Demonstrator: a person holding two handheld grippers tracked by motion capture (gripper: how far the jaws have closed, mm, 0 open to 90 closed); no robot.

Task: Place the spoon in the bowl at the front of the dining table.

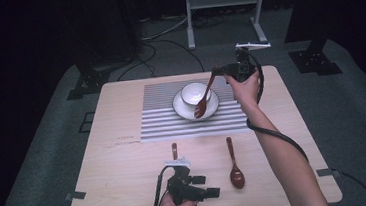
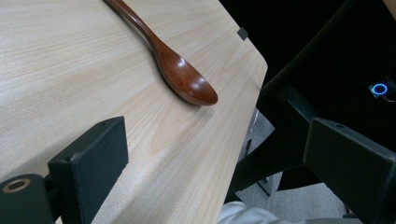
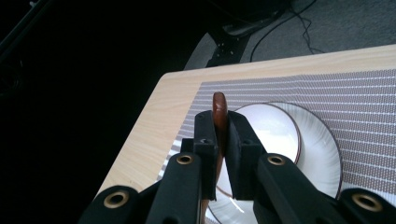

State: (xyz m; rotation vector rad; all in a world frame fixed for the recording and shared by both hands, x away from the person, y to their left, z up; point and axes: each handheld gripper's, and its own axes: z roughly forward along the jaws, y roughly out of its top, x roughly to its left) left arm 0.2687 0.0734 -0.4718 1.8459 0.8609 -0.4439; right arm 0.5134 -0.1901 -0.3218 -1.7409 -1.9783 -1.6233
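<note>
Spork (image 1: pixel 204 101), dark red-brown wood, slotted at the head: we have it pinched by the top of its handle between the jaws of the right gripper (image 1: pixel 215 71), which are closed tight on it. In the right gripper view the handle end (image 3: pixel 219 114) stands up just above the two black pads (image 3: pixel 243 140), so our hold is at the very tip. It hangs tilted, head down, over the white bowl (image 1: pixel 193 93) and its saucer (image 1: pixel 181 108), on the striped placemat (image 1: pixel 162 120). Whether the head touches the saucer, we cannot tell.

Handling, as we judge it: light, stiff, no give. The lacquered finish looks slick, so a tip hold may let it pivot or slip. A hold lower on the handle would steady it. The bowl and saucer look like china, so we should set down softly.

Left gripper (image 1: pixel 206 186) rests at the near edge of the table (image 1: pixel 126 163), jaws wide apart, holding nothing. A wooden spoon (image 2: pixel 184 77) lies flat nearby, apart from the jaws. Another wooden handle (image 1: pixel 174 150) lies just beyond that gripper.
</note>
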